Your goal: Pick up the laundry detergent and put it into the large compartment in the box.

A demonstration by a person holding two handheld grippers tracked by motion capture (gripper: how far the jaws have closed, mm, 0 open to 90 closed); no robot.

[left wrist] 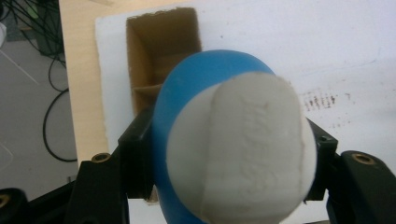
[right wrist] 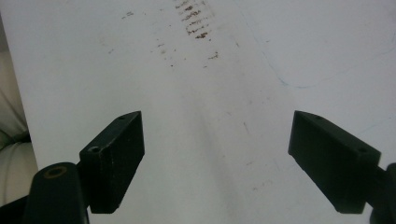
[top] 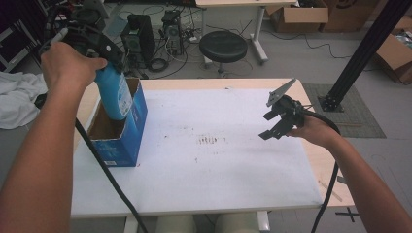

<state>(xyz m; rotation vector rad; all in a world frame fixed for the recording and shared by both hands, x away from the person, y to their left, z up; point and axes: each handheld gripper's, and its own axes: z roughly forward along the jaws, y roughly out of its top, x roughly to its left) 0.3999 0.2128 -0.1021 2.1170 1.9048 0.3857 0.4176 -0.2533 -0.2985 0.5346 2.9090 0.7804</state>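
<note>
A blue bottle (top: 115,93) with a white cap (left wrist: 238,149) hangs upright in my left gripper (top: 99,51), whose jaws are shut on its neck. The bottle's lower end dips into the open top of a blue cardboard box (top: 124,136) at the table's left side. Seen from above in the left gripper view, the box (left wrist: 161,51) shows brown inner walls and a divider under the bottle. At the table's right side my right gripper (top: 276,122) hovers open over the white sheet (right wrist: 224,93), with nothing between its jaws.
The white sheet (top: 218,160) covering the wooden table carries a brown smudge (top: 210,140) near the middle. Beyond the far edge stand a black stool (top: 223,46) and computer towers (top: 138,34). A white cloth (top: 17,97) lies left of the table.
</note>
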